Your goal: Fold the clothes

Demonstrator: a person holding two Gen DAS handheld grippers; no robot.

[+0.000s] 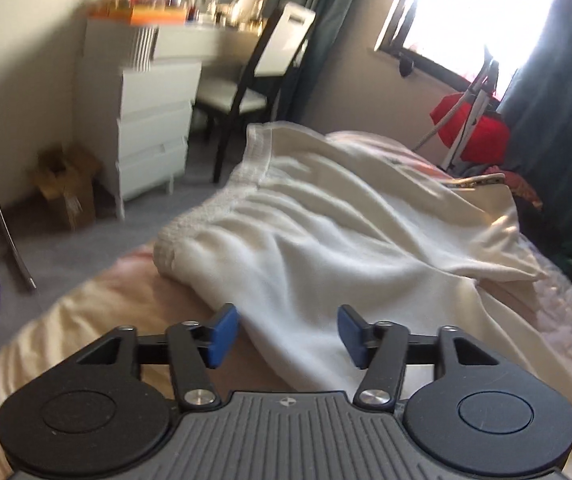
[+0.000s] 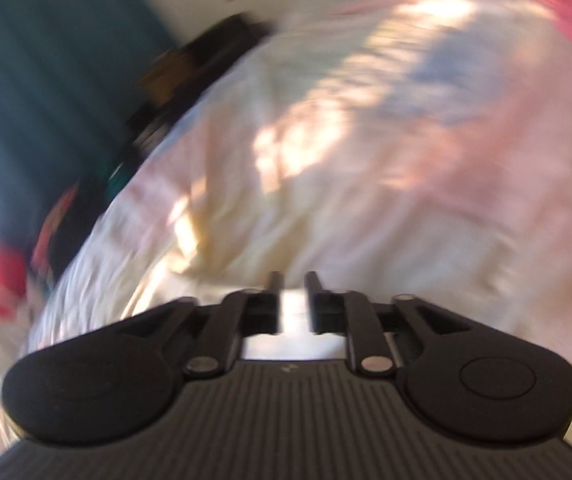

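Here the left gripper (image 1: pixel 288 334) hangs low over the bed (image 1: pixel 85 312) with its blue pads (image 1: pixel 221 336) spread wide and nothing between them. Straight ahead, from twelve through two o'clock, lies a white garment (image 1: pixel 326 232); it looks like shorts or trousers, with a ribbed waistband (image 1: pixel 221 200) running up toward eleven o'clock. It is rumpled, its near edge passing just under the gap between the pads. Whether a pad touches the cloth I cannot tell.

The right gripper (image 2: pixel 290 282) looks nearly closed, only a narrow bright slit showing between its dark fingers (image 2: pixel 313 280). That view is heavily blurred, so I cannot tell whether a thin layer of cloth is pinched there or whether it holds nothing. Beyond it, from eleven to two o'clock, spreads a pale pink and cream bedspread (image 2: pixel 366 180), with a dark curtain (image 2: pixel 37 80) at ten o'clock.

Further out in the left view stand a white chest of drawers (image 1: pixel 153 128) at ten o'clock, a chair (image 1: pixel 261 80) at twelve and a bright window (image 1: pixel 478 12) at one.

The fold seems barely begun. The main risk, I judge, is that the left pads close on the bedspread along with the garment, since both are soft and pale and lie flush together. The blur also suggests quick movement, which could drag the garment into a worse heap.
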